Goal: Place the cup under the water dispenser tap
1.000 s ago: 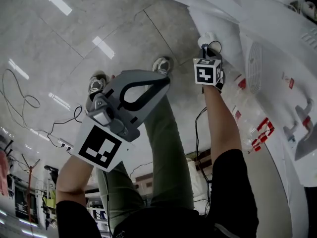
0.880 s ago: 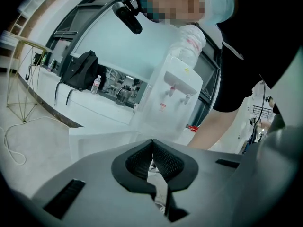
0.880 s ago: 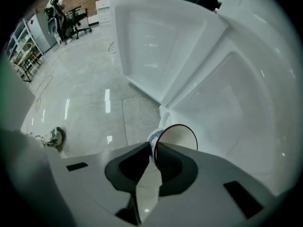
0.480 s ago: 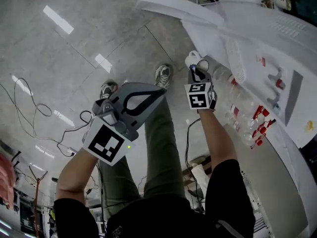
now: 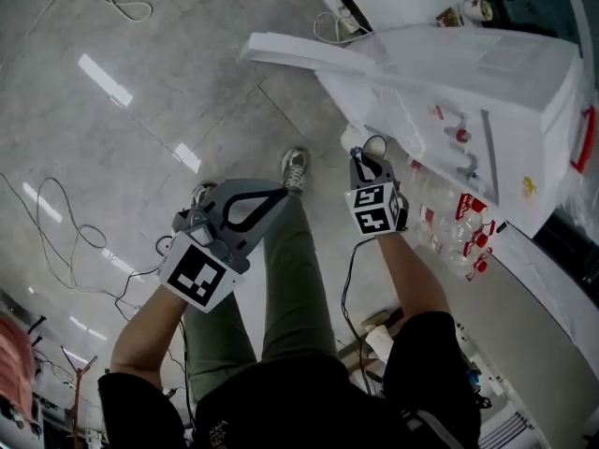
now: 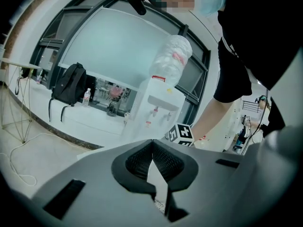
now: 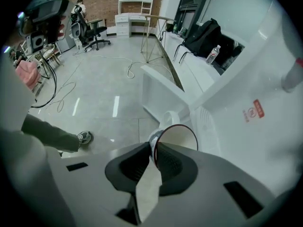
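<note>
**Cup (image 7: 176,135) held in the air beside the water dispenser (image 5: 487,101), not under the taps (image 5: 459,137).**
Left tool (image 6: 152,143): jaws closed together, nothing between them, held above the floor (image 5: 140,110). Right tool (image 7: 154,148): jaws clamped on the rim of the white cup, mouth tipped sideways, handle pointing away. The dispenser stands to the right, its red taps apart from the cup.

White handled cup (image 7: 180,137), dark rim pinched in jaws, tilted
</note>
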`<state>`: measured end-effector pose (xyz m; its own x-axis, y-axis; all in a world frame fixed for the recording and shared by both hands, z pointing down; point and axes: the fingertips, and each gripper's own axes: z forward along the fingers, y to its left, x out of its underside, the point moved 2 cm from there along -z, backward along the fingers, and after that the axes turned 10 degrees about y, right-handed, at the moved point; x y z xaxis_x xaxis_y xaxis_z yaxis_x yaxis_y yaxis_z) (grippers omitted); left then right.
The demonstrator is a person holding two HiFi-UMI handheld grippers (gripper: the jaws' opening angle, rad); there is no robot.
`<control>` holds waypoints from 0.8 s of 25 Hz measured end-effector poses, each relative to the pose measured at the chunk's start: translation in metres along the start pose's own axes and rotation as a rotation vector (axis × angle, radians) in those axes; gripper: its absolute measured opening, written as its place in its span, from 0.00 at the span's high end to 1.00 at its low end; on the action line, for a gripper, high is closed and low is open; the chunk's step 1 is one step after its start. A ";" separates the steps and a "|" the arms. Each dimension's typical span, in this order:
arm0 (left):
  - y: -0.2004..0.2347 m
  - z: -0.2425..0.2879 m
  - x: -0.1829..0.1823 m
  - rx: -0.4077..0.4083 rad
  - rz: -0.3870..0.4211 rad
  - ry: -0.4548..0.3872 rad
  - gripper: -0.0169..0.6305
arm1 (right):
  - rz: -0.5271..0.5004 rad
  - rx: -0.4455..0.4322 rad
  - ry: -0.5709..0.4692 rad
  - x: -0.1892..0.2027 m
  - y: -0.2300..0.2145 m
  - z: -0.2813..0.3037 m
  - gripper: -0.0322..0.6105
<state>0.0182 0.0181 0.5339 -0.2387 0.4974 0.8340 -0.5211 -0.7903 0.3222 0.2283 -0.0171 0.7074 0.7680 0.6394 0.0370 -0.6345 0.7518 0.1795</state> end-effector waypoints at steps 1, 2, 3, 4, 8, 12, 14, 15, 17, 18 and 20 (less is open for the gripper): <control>-0.004 -0.002 -0.006 0.002 0.002 0.000 0.94 | -0.007 0.008 -0.003 -0.001 -0.005 -0.010 0.84; -0.008 -0.003 -0.012 0.004 0.004 -0.001 0.94 | -0.015 0.018 -0.004 -0.002 -0.010 -0.019 0.84; -0.011 -0.005 -0.017 0.004 0.005 -0.004 0.94 | -0.023 0.029 -0.005 -0.003 -0.015 -0.028 0.84; -0.015 -0.007 -0.023 0.003 0.006 -0.007 0.94 | -0.029 0.040 -0.005 -0.003 -0.020 -0.036 0.84; -0.028 -0.010 -0.040 -0.005 -0.004 -0.029 0.94 | -0.038 0.088 -0.003 -0.003 -0.043 -0.061 0.84; -0.040 -0.006 -0.051 -0.003 -0.016 -0.040 0.94 | -0.030 0.117 0.001 -0.001 -0.065 -0.071 0.84; -0.044 -0.003 -0.055 -0.002 -0.017 -0.046 0.94 | -0.033 0.135 0.005 -0.002 -0.075 -0.073 0.84; -0.045 -0.001 -0.057 -0.004 -0.017 -0.049 0.94 | -0.037 0.144 0.007 -0.002 -0.080 -0.072 0.84; -0.045 0.002 -0.058 -0.011 -0.016 -0.049 0.94 | -0.050 0.162 0.016 -0.003 -0.089 -0.069 0.84; -0.044 0.003 -0.058 -0.017 -0.017 -0.049 0.94 | -0.057 0.169 0.023 -0.004 -0.093 -0.067 0.84; -0.042 0.004 -0.058 -0.030 -0.024 -0.050 0.94 | -0.065 0.178 0.038 -0.005 -0.100 -0.061 0.84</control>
<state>0.0568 0.0212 0.4737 -0.1853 0.4968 0.8479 -0.5504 -0.7673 0.3293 0.2821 -0.0858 0.6291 0.8009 0.5985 -0.0168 -0.5556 0.7534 0.3518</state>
